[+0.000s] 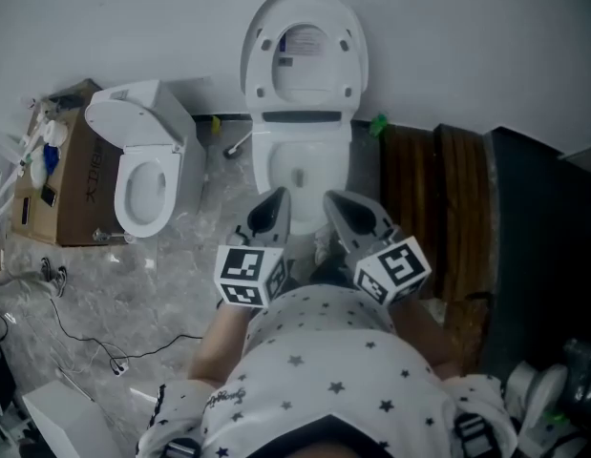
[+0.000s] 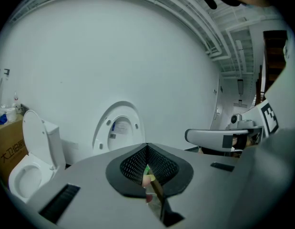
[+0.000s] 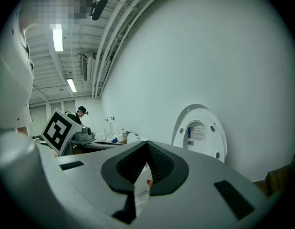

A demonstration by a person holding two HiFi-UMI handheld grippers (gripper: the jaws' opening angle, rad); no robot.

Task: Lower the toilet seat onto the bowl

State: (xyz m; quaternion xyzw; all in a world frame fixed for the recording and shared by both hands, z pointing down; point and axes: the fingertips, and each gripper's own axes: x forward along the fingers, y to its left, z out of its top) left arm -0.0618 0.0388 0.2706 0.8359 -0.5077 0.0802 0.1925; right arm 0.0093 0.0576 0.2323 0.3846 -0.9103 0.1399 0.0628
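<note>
White wall backs the raised toilet seat (image 1: 305,51), upright above the bowl (image 1: 300,165); it stands straight ahead of the left gripper (image 1: 274,203) and right gripper (image 1: 335,206) (both clenched, empty), roughly equally near

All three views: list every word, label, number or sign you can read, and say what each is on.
Cardboard box: Chinese print that seems to start "大卫"; the rest is too blurred to read.
Sticker inside the raised toilet lid: printed lines, too small to read.
Left marker cube and right marker cube: black-and-white coded squares, no words.
</note>
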